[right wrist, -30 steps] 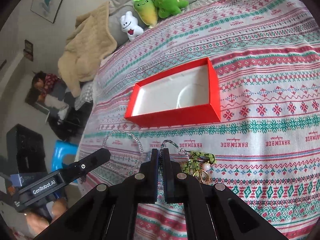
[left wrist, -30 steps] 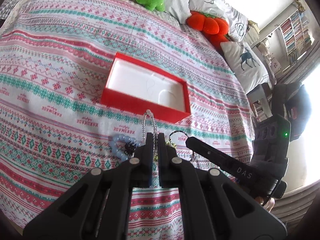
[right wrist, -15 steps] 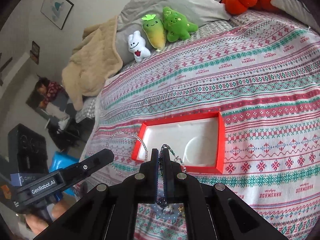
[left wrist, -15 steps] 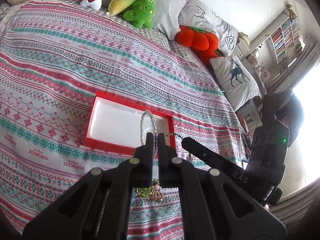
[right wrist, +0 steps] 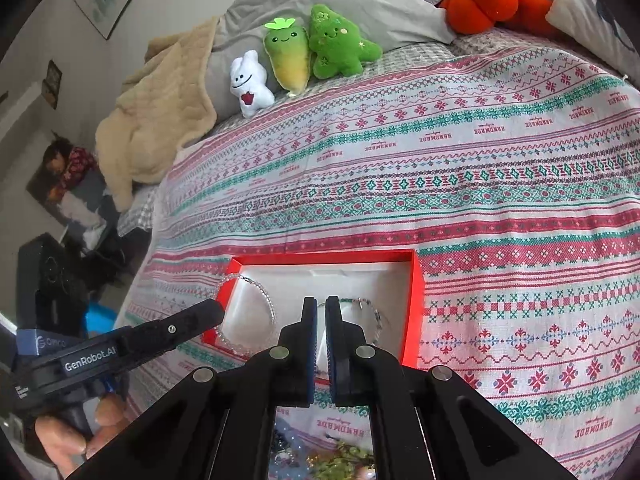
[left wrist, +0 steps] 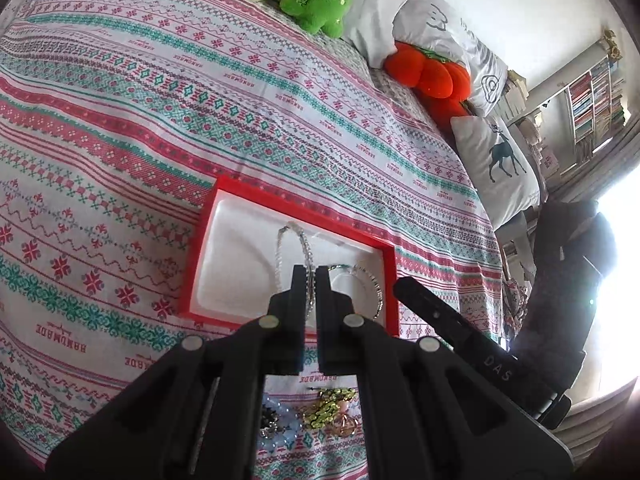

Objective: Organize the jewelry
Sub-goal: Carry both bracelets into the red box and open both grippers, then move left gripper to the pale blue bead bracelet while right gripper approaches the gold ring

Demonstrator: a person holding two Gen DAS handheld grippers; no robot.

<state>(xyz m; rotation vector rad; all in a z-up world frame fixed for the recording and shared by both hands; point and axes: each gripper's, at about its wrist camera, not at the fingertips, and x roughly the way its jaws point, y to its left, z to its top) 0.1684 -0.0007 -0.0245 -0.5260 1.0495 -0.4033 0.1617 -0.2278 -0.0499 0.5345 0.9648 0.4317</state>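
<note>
Bright daylight — blown-out window [left wrist: 618, 280] glare at right, sharp centre, fisheye-warped dark edges

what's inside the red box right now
The red box has a white moulded liner. Over it hang two beaded bracelets, one pinched in the left gripper, one in the right gripper. The grippers hide its near edge, so anything lying there cannot be seen.

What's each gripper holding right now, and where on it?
The left gripper pinches a clear beaded bracelet at the near side of its loop. The right gripper pinches a dark-green beaded bracelet likewise. Both hang over the red box.
</note>
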